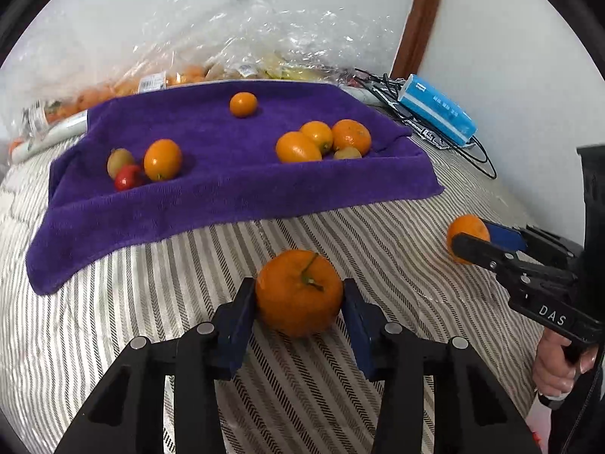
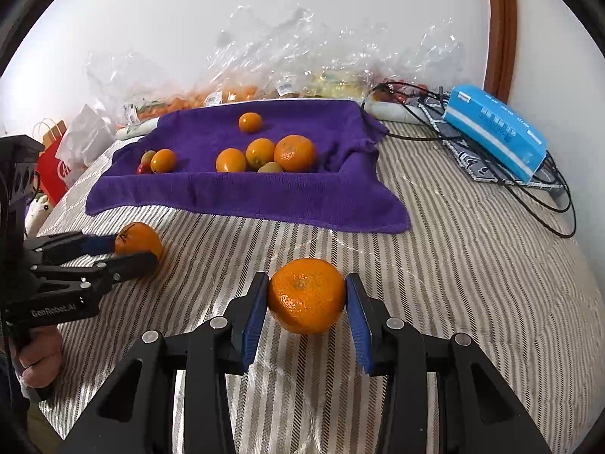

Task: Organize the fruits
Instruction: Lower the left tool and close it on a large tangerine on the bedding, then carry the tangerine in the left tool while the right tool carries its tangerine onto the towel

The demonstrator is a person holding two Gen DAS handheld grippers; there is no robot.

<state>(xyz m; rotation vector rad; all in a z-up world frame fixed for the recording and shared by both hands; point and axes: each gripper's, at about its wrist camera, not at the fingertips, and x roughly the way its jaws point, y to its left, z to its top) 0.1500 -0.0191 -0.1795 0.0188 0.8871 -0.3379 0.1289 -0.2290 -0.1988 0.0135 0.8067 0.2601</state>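
Note:
My left gripper (image 1: pixel 299 295) is shut on a mandarin with a green stem (image 1: pixel 299 291), held just above the striped bedcover (image 1: pixel 151 302). It also shows in the right wrist view (image 2: pixel 138 240). My right gripper (image 2: pixel 307 297) is shut on a second mandarin (image 2: pixel 307 295), which also shows in the left wrist view (image 1: pixel 468 236). A purple towel (image 1: pixel 234 181) lies beyond, carrying several oranges: one alone at the back (image 1: pixel 243 104), a cluster on the right (image 1: pixel 321 140), and one on the left (image 1: pixel 162 159) beside a red fruit (image 1: pixel 127 177) and a green one (image 1: pixel 120 160).
Clear plastic bags of fruit (image 1: pixel 211 64) are piled along the wall behind the towel. A blue tissue pack (image 1: pixel 436 109) and black cables (image 1: pixel 480 155) lie at the right. A red paper bag (image 2: pixel 55 166) stands off the bed's left side.

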